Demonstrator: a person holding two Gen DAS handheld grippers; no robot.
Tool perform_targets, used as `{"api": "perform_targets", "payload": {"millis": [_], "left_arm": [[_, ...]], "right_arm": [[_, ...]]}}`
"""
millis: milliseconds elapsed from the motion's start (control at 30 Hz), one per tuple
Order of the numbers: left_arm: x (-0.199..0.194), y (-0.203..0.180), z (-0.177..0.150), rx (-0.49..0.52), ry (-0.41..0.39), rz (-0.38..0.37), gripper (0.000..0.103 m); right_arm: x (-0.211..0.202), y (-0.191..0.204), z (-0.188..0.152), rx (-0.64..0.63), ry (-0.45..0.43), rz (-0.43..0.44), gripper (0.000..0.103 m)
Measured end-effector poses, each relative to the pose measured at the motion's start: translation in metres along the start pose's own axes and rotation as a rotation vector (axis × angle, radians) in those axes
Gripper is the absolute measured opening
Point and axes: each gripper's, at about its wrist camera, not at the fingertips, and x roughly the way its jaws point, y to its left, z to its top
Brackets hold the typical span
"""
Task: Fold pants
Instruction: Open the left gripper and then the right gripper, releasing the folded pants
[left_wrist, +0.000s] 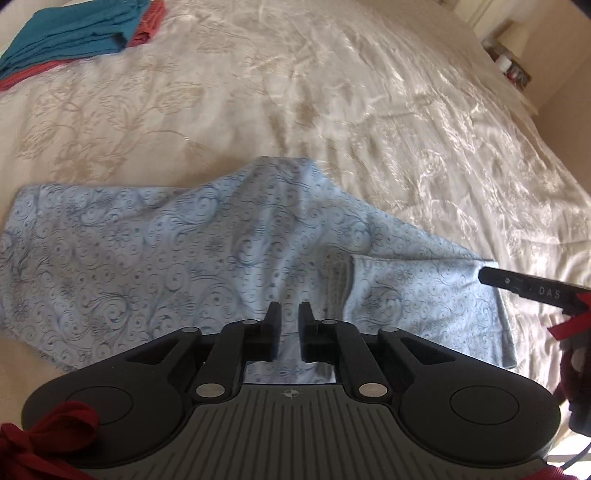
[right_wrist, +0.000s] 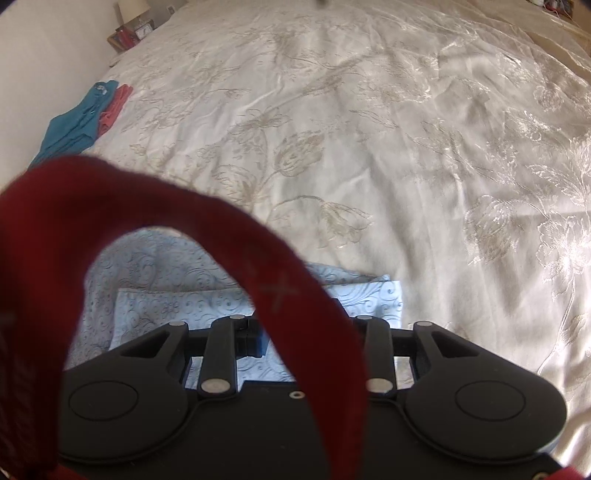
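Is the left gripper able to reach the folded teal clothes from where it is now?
Probably not without moving: the left gripper sits low over the blue pants, while the teal clothes lie far across the bedspread. Nothing blocks the way.

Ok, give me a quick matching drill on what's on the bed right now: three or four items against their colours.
Items:
1. pants
2. top folded garment
3. garment under it
4. bedspread

Colours:
A. cream with a floral pattern
B. teal
C. pale blue with swirls
D. coral red

Pairs: 1-C, 2-B, 3-D, 4-A
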Motion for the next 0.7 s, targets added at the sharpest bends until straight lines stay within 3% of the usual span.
{"api": "perform_targets", "payload": {"millis": [100, 167, 233, 300, 533, 700], "left_arm": [[-0.014, 0.031, -0.003, -0.043, -0.03, 0.028, 0.025], [-0.02, 0.047, -0.003, -0.064, -0.049, 0.059, 0.034], [-0.028, 0.064, -0.005, -0.082, -0.063, 0.083, 0.049], [-0.036, 0.084, -0.008, -0.107, -0.077, 0.11, 0.056], [-0.048, 0.118, -0.012, -0.154, -0.083, 0.127, 0.058], [-0.044, 0.123, -0.014, -0.123, -0.056, 0.106, 0.058]], "right_arm": [[-0.004, 0.021, -0.002, -0.005, -0.005, 0.041, 0.045], [-0.004, 0.037, -0.003, -0.026, -0.005, 0.062, 0.045], [-0.004, 0.053, -0.004, -0.057, -0.002, 0.083, 0.045], [-0.004, 0.07, -0.006, -0.084, 0.001, 0.098, 0.045], [0.011, 0.116, -0.008, -0.166, 0.031, 0.129, 0.045], [0.036, 0.146, -0.015, -0.155, 0.068, 0.054, 0.058]]}}
